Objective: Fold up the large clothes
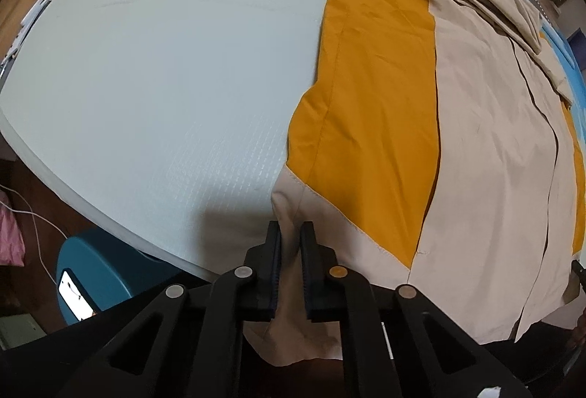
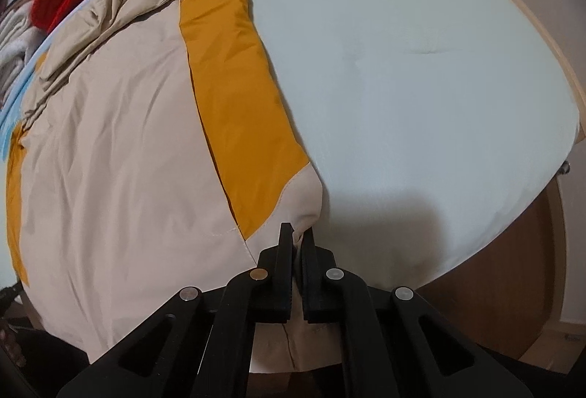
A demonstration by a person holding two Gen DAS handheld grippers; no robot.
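Left wrist view: my left gripper [image 1: 291, 231] is clamped narrow on the beige hem of the large beige-and-mustard fabric jacket [image 1: 476, 126], which lies ahead and to its right on the pale mint mattress [image 1: 164, 68].

Right wrist view: my right gripper [image 2: 297, 233] pinches the same hem; the jacket [image 2: 110, 141] spreads ahead-left. I judge both corners should lift level, keeping the hem taut.
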